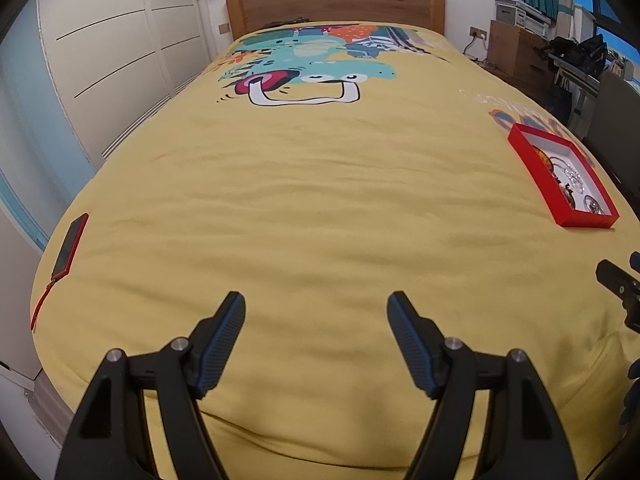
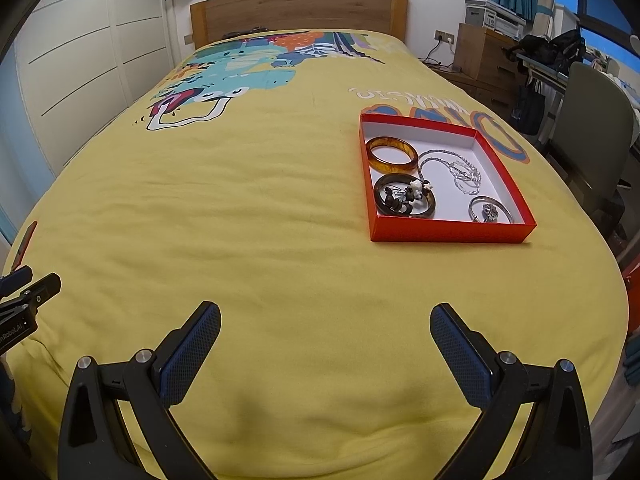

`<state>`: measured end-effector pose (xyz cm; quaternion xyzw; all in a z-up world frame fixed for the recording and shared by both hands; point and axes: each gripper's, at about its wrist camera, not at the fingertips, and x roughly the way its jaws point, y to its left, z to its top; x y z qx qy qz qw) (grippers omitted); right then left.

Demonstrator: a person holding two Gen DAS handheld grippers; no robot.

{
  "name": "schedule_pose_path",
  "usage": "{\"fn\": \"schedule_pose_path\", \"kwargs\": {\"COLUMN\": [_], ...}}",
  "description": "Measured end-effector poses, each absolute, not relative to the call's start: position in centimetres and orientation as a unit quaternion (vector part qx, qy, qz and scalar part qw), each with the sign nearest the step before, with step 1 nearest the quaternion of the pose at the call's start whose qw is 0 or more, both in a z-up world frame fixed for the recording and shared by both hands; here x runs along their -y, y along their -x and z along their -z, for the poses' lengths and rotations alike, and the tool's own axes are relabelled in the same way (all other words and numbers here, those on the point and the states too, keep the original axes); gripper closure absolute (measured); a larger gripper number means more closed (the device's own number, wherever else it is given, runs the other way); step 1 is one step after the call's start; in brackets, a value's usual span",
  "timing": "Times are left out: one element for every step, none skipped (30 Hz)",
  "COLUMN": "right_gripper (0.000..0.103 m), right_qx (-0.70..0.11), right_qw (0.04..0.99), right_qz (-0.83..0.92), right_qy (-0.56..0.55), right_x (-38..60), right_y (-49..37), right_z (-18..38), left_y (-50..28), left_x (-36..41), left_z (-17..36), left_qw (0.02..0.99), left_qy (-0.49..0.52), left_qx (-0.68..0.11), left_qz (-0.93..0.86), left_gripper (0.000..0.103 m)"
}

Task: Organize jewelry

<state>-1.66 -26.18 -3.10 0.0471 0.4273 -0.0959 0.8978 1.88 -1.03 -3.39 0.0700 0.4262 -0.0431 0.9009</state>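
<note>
A shallow red box [image 2: 452,236] with a white inside lies on the yellow bedspread [image 2: 280,220], right of centre; in the left wrist view the red box [image 1: 584,222] is at the far right. In it lie an amber bangle [image 2: 392,155], a dark bangle [image 2: 404,200] with small charms, a silver chain necklace [image 2: 460,168] and a silver bracelet [image 2: 490,210]. My right gripper [image 2: 325,320] hovers open over bare bedspread near the foot of the bed, well short of the box. My left gripper [image 1: 316,308] is open too, with nothing between its fingers.
A red-cased phone [image 1: 72,244] with a red strap lies at the bed's left edge. White wardrobe doors [image 1: 112,52] run along the left. A wooden headboard [image 1: 336,0] is at the far end. A wooden dresser [image 2: 484,56], desk and chair [image 2: 596,120] crowd the right side.
</note>
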Motion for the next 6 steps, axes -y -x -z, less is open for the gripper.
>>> {"fn": "schedule_pose_path", "kwargs": {"right_gripper": [0.001,0.001,0.001,0.001,0.001,0.001], "right_qx": [-0.427,-0.427,-0.426,-0.426,-0.426,-0.426], "right_qw": [0.898,0.898,0.898,0.898,0.898,0.898], "right_qz": [0.096,0.096,0.096,0.097,0.097,0.097], "right_qy": [-0.047,-0.048,-0.048,-0.048,-0.048,-0.049], "right_x": [26.21,26.27,26.31,26.36,26.41,26.50], "right_y": [1.67,1.67,1.67,1.72,1.72,1.80], "right_z": [3.10,3.10,3.09,3.08,3.08,3.06], "left_y": [-1.87,-1.89,-1.88,-1.89,-1.88,-1.89], "left_x": [1.05,1.10,1.11,1.13,1.16,1.15], "left_z": [3.37,3.35,3.35,3.32,3.30,3.30], "left_qw": [0.901,0.901,0.901,0.901,0.901,0.901], "left_qy": [-0.070,-0.070,-0.070,-0.070,-0.070,-0.070], "left_qx": [-0.426,-0.427,-0.427,-0.427,-0.427,-0.427], "left_qz": [0.043,0.043,0.043,0.043,0.043,0.043], "left_gripper": [0.031,0.031,0.031,0.031,0.031,0.031]}}
